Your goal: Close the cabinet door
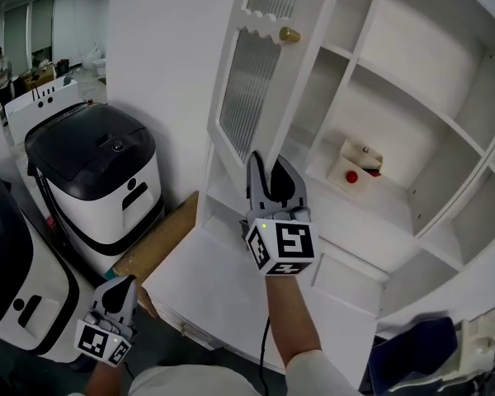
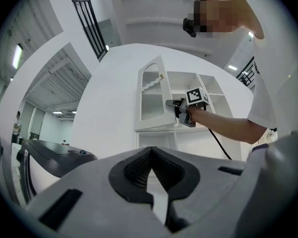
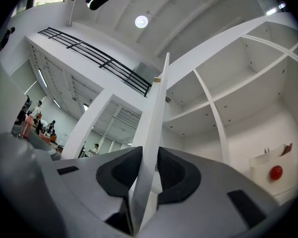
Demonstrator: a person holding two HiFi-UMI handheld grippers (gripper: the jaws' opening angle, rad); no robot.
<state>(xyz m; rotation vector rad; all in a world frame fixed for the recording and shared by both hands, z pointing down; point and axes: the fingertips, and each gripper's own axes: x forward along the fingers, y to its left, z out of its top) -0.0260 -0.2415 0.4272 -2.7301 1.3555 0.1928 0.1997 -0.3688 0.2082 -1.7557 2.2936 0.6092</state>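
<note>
Both fingers (image 3: 116, 175) of the right gripper (image 1: 269, 165) pinch the white ribbed-glass cabinet door's (image 1: 249, 97) edge, centre frame; left gripper's (image 1: 122, 284) fingers pressed together.

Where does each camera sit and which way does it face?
Head view: on the head, steeply down at the open cabinet door; left gripper, right gripper, right forearm show.
Left gripper view: on that gripper, low, facing the cabinet; its shut jaws show.
Right gripper view: on that gripper, up along the door edge clamped in its jaws.
Shared: the door, in all three.
</note>
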